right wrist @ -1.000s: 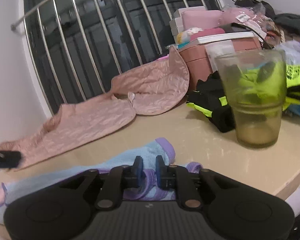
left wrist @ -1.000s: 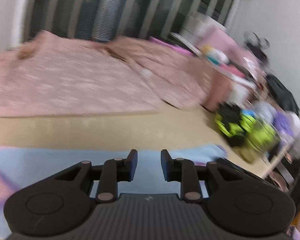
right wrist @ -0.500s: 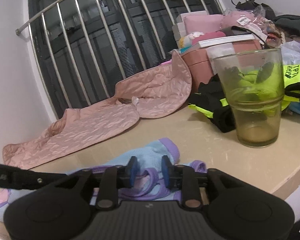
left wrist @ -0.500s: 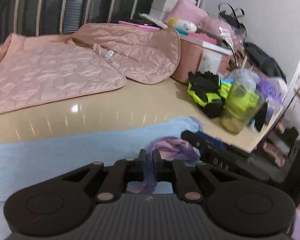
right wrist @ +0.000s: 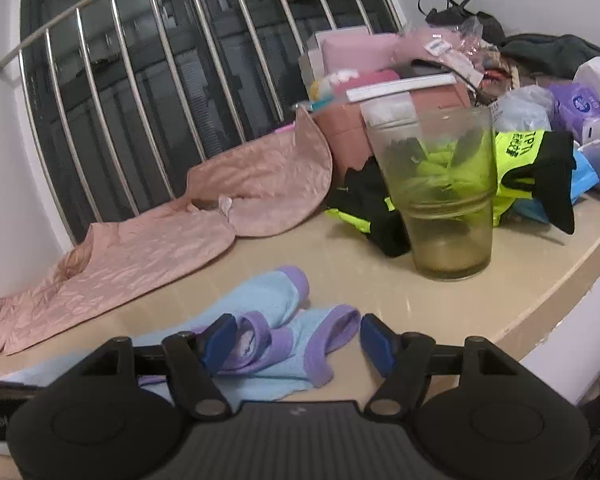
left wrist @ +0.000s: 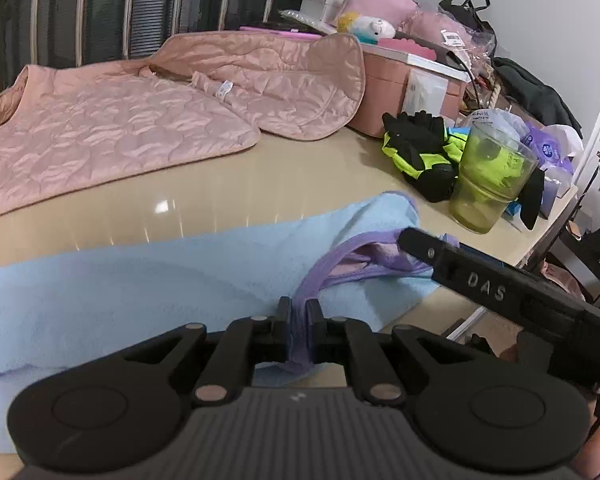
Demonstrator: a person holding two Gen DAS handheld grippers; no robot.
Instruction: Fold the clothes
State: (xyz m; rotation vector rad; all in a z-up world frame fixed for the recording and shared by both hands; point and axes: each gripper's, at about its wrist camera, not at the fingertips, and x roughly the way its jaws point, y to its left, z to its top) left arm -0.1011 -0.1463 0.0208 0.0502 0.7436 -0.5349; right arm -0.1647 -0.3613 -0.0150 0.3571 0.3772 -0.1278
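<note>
Left claw [left wrist: 298, 322] hides the pinched purple trim [left wrist: 300, 330].

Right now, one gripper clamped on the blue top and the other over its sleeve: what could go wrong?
1. The left gripper pinches only the purple trim of the blue top; a hard pull may slip it free.
2. The right gripper is opening over the sleeve, so that end may unfold.
3. The glass stands nearby; a sweep could tip it.

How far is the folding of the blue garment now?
Done: little; the blue garment lies mostly flat. In hand: the left gripper pinches its purple trim; the right gripper is opening over the sleeve cuffs, gripping nothing. Left: the folds, and the pink quilted jacket.
</note>
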